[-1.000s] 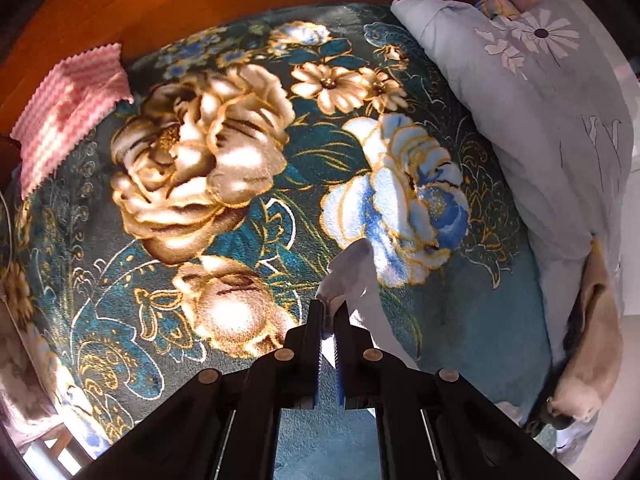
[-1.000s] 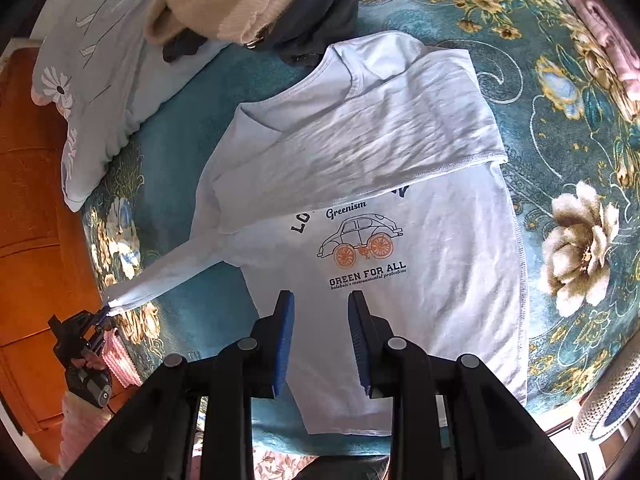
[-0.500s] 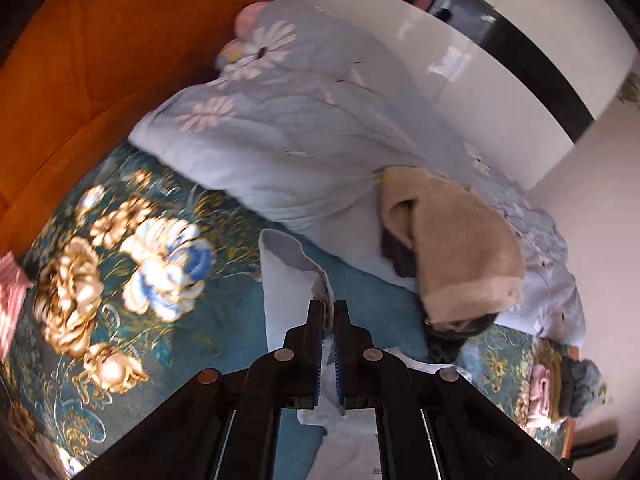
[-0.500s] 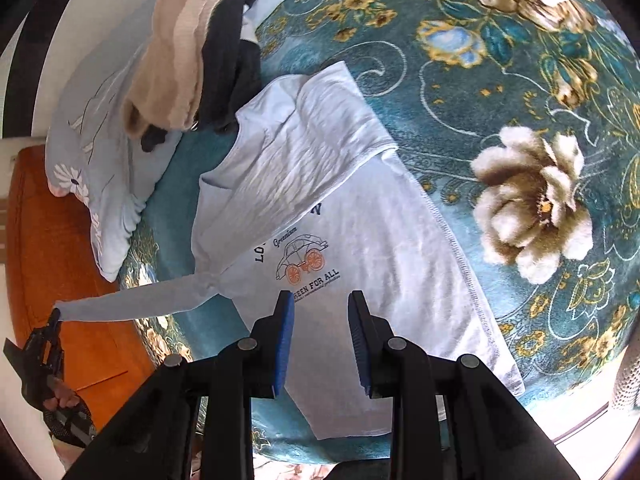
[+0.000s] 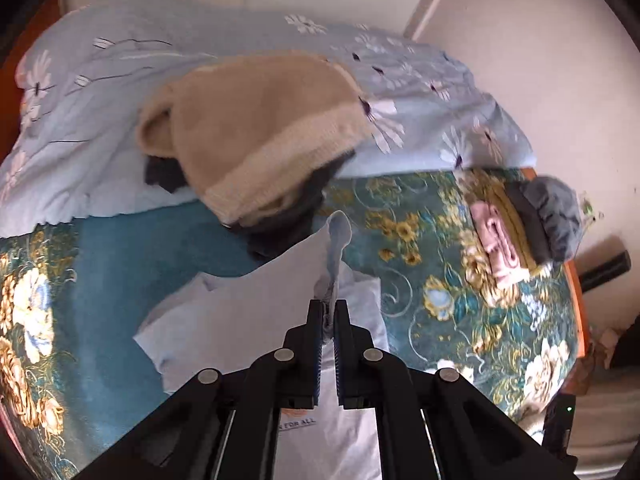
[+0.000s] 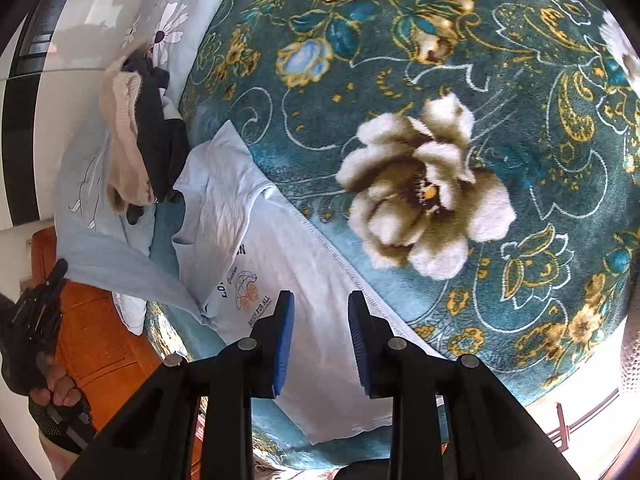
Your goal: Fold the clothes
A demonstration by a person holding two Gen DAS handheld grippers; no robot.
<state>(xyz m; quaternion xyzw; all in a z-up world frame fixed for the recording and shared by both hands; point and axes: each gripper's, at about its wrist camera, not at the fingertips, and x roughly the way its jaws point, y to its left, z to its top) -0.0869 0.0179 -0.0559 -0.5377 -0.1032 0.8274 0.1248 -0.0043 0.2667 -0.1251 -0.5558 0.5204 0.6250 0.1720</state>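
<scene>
A pale blue long-sleeved shirt (image 6: 280,248) with a car print lies flat on the teal floral blanket (image 6: 460,80). My left gripper (image 5: 328,312) is shut on the end of the shirt's sleeve (image 5: 276,288), lifted over the shirt's body; in the right wrist view that sleeve (image 6: 132,264) stretches up and left to the left gripper (image 6: 62,268), held in a person's hand (image 6: 52,388). My right gripper (image 6: 320,304) hangs open above the shirt's lower part, with nothing between its fingers.
A beige knit and dark garments (image 5: 256,132) are piled on a light blue flowered quilt (image 5: 420,92) behind the shirt. Folded clothes (image 5: 520,228) are stacked at the blanket's right edge. An orange wooden headboard (image 6: 100,340) runs along the left in the right wrist view.
My left gripper has swung with the sleeve from the headboard side across toward the shirt's body, lifting it. The right gripper's view has turned, and it stays open.
</scene>
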